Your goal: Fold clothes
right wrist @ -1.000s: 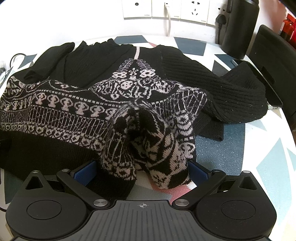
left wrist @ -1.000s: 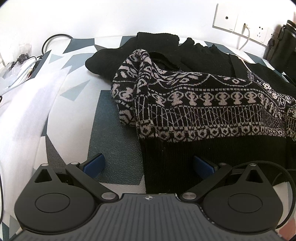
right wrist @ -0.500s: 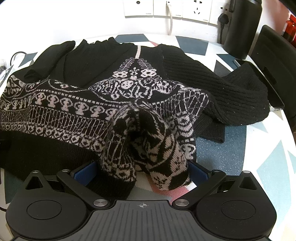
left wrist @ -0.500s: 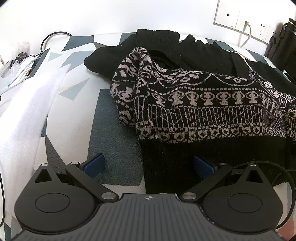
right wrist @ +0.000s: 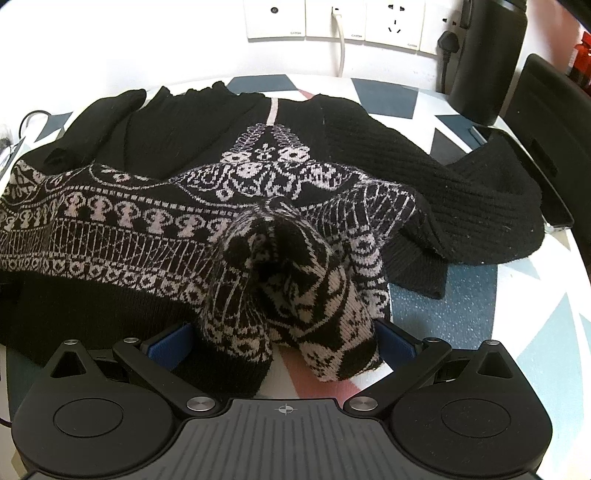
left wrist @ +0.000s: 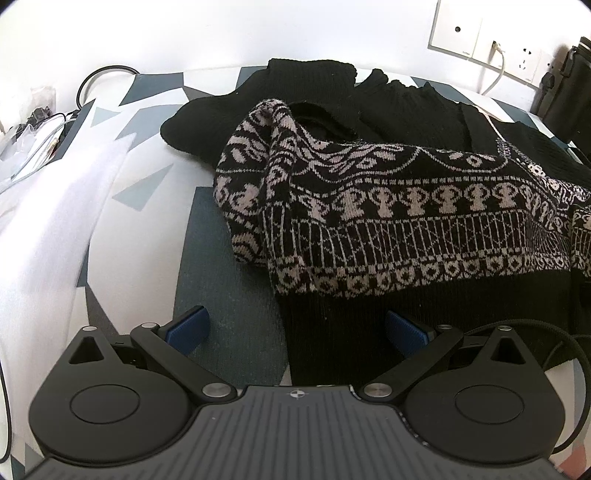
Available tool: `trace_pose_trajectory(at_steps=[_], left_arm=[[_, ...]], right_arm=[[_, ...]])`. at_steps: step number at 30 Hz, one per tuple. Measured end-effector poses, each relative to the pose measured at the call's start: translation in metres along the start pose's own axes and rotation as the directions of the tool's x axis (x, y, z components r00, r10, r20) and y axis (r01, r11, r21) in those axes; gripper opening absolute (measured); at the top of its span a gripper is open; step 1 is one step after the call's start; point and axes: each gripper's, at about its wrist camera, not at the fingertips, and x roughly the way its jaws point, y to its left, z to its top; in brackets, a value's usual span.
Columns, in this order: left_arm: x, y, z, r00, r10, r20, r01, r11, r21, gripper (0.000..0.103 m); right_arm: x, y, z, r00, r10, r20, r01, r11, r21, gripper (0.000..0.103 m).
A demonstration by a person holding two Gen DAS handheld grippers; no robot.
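A black sweater with pale patterned bands (left wrist: 388, 221) lies rumpled across the table (left wrist: 207, 258). My left gripper (left wrist: 295, 330) is open at its near left corner, with the black hem (left wrist: 332, 325) lying between the blue pads (left wrist: 186, 328). In the right wrist view the same sweater (right wrist: 147, 221) spreads leftward. A bunched patterned fold (right wrist: 295, 291) rises in front of my right gripper (right wrist: 284, 341), which is open around it with the blue pads (right wrist: 170, 341) apart on either side.
A geometric-print cloth covers the table (right wrist: 517, 332). White fabric (left wrist: 48, 229) and cables (left wrist: 40, 122) lie at the far left. Wall sockets (right wrist: 332, 18), a black bottle (right wrist: 484, 59) and a dark chair (right wrist: 554, 110) stand behind and right. A phone edge (right wrist: 557, 218) peeks from under the sleeve.
Both grippers have eased slightly forward toward the sweater. Their fingers stayed open and the sweater has not moved.
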Motion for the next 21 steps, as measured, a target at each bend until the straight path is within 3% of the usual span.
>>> trace_pose_trajectory(at_steps=[21], left_arm=[[0.014,-0.003,0.018,1.000,-0.002,0.014,0.002,1.000,0.009,0.103]], right_arm=[[0.014,-0.003,0.014,1.000,0.006,0.017,-0.006,1.000,-0.012,0.102]])
